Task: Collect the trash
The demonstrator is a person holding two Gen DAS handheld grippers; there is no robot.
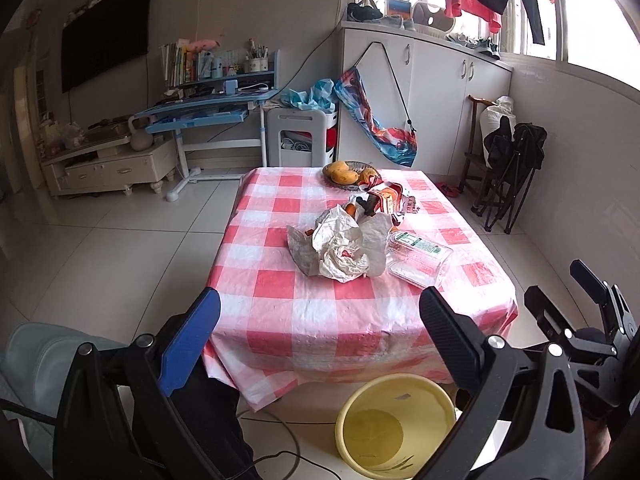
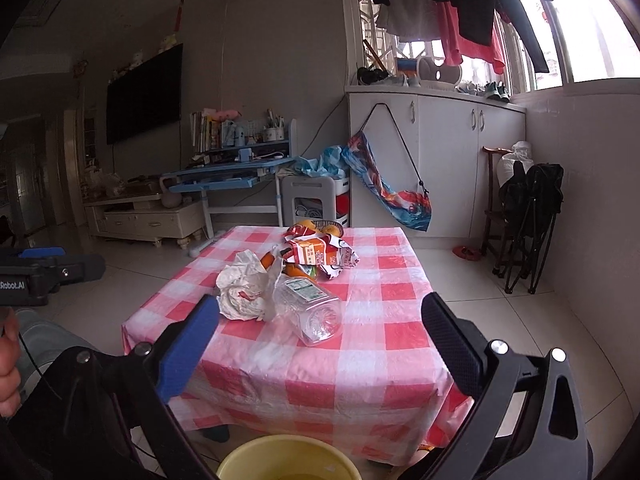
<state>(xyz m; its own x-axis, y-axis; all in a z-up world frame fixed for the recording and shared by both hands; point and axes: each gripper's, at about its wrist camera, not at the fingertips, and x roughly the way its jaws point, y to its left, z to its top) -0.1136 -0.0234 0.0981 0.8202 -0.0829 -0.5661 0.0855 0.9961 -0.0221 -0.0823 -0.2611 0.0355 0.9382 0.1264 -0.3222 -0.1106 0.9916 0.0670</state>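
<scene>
Landmark: the table [image 1: 320, 320] with the red-checked cloth. Nearest, on the floor at its front edge, stands a yellow bucket [image 1: 394, 426]. Above it, the left gripper [image 1: 320, 320] and right gripper [image 2: 320, 322] hang spread, holding nothing. On the table centre: crumpled white paper [image 1: 340, 246], touching a clear plastic bottle [image 1: 418, 258] lying flat. Behind these, an orange carton [image 2: 310, 254], then a fruit bowl [image 1: 346, 172] at the far edge.

Left gripper [image 1: 320, 316] — fingers spread, empty; right gripper [image 2: 320, 322] same — side by side.
</scene>
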